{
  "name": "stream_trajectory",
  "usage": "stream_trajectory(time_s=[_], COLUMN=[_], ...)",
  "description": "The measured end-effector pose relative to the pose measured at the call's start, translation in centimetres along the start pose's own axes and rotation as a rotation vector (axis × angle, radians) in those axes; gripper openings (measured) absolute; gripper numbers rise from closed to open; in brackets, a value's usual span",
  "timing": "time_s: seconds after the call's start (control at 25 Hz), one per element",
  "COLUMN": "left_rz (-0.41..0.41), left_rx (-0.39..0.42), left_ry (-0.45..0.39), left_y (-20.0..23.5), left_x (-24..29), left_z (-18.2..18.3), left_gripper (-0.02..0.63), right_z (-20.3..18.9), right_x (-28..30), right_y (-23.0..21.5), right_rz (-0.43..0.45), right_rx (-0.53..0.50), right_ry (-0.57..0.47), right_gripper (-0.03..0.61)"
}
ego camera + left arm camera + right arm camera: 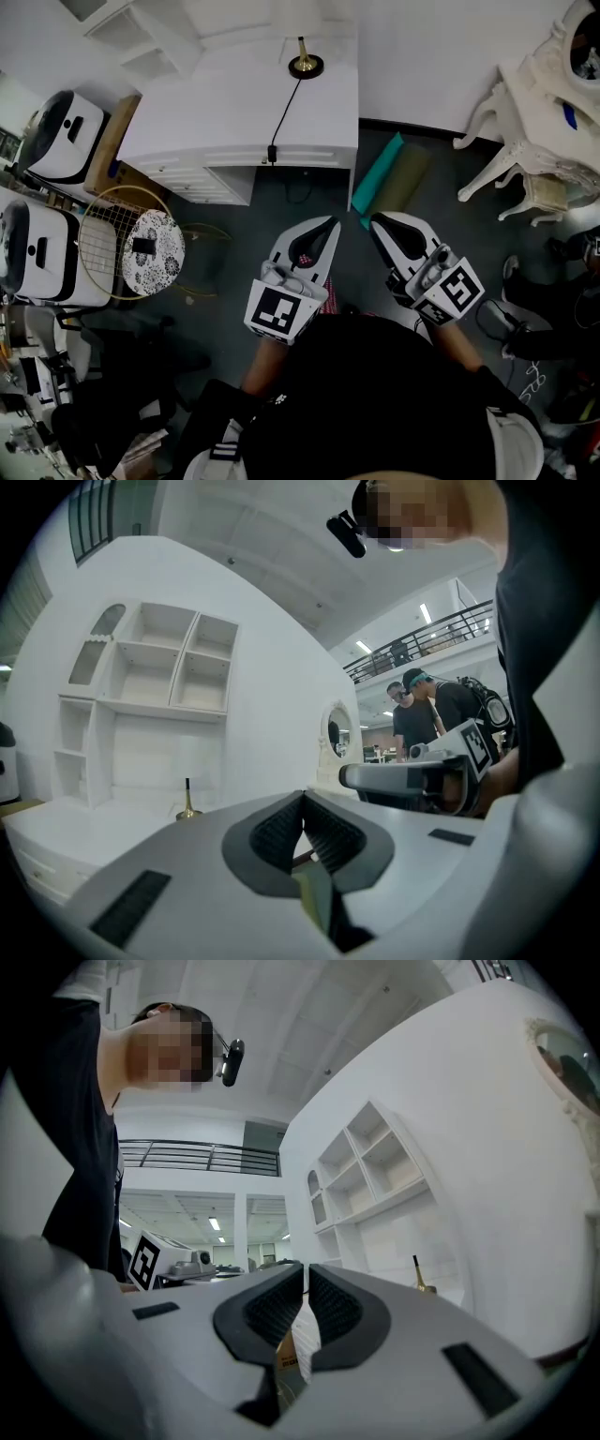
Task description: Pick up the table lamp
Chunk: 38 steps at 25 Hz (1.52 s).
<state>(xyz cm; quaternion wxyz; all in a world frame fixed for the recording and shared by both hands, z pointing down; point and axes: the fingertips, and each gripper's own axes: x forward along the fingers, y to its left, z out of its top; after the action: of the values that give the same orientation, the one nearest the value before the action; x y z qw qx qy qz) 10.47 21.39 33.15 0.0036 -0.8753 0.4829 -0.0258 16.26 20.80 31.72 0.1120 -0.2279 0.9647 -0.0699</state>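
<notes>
The table lamp (305,64) is a small brass base with a thin upright stem. It stands at the back of the white desk (206,122), and its black cord (284,108) runs to the desk's front edge. The lamp (187,802) appears far ahead in the left gripper view, and the lamp (419,1277) at the right in the right gripper view. My left gripper (332,225) and right gripper (375,223) hang side by side over the dark floor, short of the desk. Both are shut and empty, as the left gripper (303,799) and right gripper (306,1274) show close up.
A teal rolled mat (377,175) leans by the desk's right corner. White ornate furniture (525,141) stands at the right. A wire basket (108,239) with a patterned disc and white cases (66,131) crowd the left. Shelves (159,667) rise behind the desk.
</notes>
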Motion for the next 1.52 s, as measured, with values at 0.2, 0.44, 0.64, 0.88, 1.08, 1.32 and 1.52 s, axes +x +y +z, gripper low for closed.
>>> stream_trajectory(time_s=[0.2, 0.44, 0.64, 0.88, 1.08, 1.32, 1.52], left_rz=[-0.063, -0.134, -0.171, -0.212, -0.248, -0.273, -0.280], left_rx=[0.001, 0.042, 0.021, 0.024, 0.020, 0.021, 0.005], left_ry=[-0.038, -0.037, -0.018, -0.034, -0.032, -0.050, -0.041], left_y=[1.8, 4.8, 7.7, 11.7, 14.5, 18.3, 21.5], left_x=[2.0, 4.8, 6.6, 8.5, 9.5, 10.6, 11.4], left_z=[0.3, 0.3, -0.2, 0.3, 0.4, 1.0, 0.6], left_gripper=[0.011, 0.011, 0.011, 0.011, 0.011, 0.011, 0.011], right_z=[-0.5, -0.4, -0.7, -1.0, -1.4, -1.5, -1.9], right_x=[1.7, 4.8, 7.7, 11.2, 14.2, 17.8, 20.9], right_y=[-0.8, -3.1, -4.7, -7.4, -8.5, -9.7, -10.7], right_rz=[-0.024, -0.081, -0.107, -0.176, -0.210, -0.232, -0.241], right_rx=[-0.008, -0.036, -0.039, -0.061, -0.043, -0.056, -0.058], right_ry=[-0.007, -0.003, -0.003, -0.001, 0.001, 0.004, 0.011], right_gripper=[0.017, 0.017, 0.017, 0.017, 0.017, 0.017, 0.017])
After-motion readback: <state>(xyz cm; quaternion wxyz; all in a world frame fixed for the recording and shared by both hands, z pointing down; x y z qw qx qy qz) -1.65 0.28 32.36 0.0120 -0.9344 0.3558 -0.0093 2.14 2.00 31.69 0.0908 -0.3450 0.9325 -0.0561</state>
